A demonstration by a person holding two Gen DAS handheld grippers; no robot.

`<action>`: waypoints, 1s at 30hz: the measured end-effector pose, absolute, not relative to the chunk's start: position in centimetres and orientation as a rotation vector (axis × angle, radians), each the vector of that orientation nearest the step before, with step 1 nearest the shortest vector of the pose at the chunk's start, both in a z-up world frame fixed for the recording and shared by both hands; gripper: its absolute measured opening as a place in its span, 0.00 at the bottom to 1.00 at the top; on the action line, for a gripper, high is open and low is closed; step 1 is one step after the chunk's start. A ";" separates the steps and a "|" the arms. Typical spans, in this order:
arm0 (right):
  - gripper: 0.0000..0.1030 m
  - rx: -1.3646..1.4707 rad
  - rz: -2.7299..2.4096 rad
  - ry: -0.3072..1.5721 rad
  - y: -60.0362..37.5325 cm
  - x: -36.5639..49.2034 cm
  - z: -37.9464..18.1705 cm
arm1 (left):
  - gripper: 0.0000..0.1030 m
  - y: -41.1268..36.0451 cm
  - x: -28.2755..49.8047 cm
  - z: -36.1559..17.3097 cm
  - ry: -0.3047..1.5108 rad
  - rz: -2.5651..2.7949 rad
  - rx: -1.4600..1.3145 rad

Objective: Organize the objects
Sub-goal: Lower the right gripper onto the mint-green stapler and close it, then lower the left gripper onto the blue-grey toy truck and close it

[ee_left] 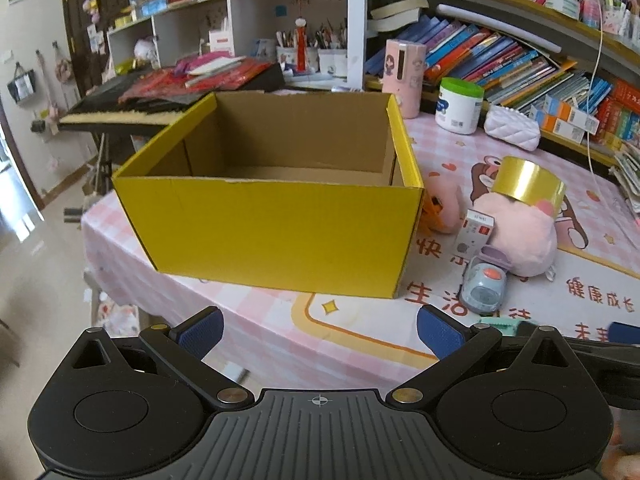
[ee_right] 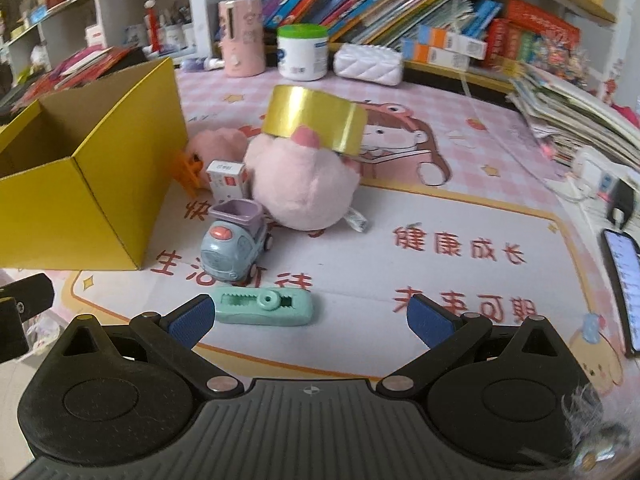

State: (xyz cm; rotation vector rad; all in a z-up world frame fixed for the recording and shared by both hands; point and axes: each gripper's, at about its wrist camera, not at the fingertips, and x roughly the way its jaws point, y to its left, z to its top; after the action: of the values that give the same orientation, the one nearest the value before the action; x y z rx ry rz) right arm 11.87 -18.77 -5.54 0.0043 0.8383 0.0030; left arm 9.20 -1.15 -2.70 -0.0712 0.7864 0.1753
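Note:
An open yellow cardboard box [ee_left: 276, 232] stands on the pink tablecloth, empty inside; it also shows in the right wrist view [ee_right: 80, 200]. Right of it lie a pink plush toy [ee_right: 304, 184] with a gold tape roll [ee_right: 316, 120] leaning on it, a small white carton [ee_right: 226, 180], a blue-grey toy truck [ee_right: 236, 244], an orange clip [ee_right: 188, 170] and a mint green cutter [ee_right: 264, 304]. My left gripper [ee_left: 320, 330] is open and empty in front of the box. My right gripper [ee_right: 310, 318] is open and empty, just before the cutter.
At the back stand a pink cylinder [ee_right: 242, 36], a green-lidded white tub [ee_right: 302, 52] and a white quilted pouch [ee_right: 368, 64], below shelves of books. A phone [ee_right: 624, 280] and stacked papers [ee_right: 572, 112] lie at the right. The table edge [ee_left: 116, 280] falls off left of the box.

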 end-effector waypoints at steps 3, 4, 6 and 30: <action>1.00 -0.001 0.023 0.857 -18.4 12.7 -6.1 | 1.00 -1.0 9.4 -2.9 0.796 0.200 -0.074; 1.00 -0.004 0.030 0.861 -18.2 13.0 -6.4 | 1.00 -0.9 9.4 -3.0 0.798 0.219 -0.070; 0.99 -0.015 0.041 0.865 -17.7 13.5 -6.8 | 1.00 -0.4 9.5 -3.2 0.811 0.246 -0.078; 0.65 0.047 -0.038 0.746 -21.4 14.2 -6.4 | 1.00 -3.9 10.8 -3.8 0.840 0.104 0.006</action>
State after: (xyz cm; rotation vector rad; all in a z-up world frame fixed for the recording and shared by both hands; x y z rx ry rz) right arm 14.20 -21.36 -6.43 0.0466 0.7463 -0.0377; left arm 10.83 -3.89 -3.78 0.0061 0.8398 0.1037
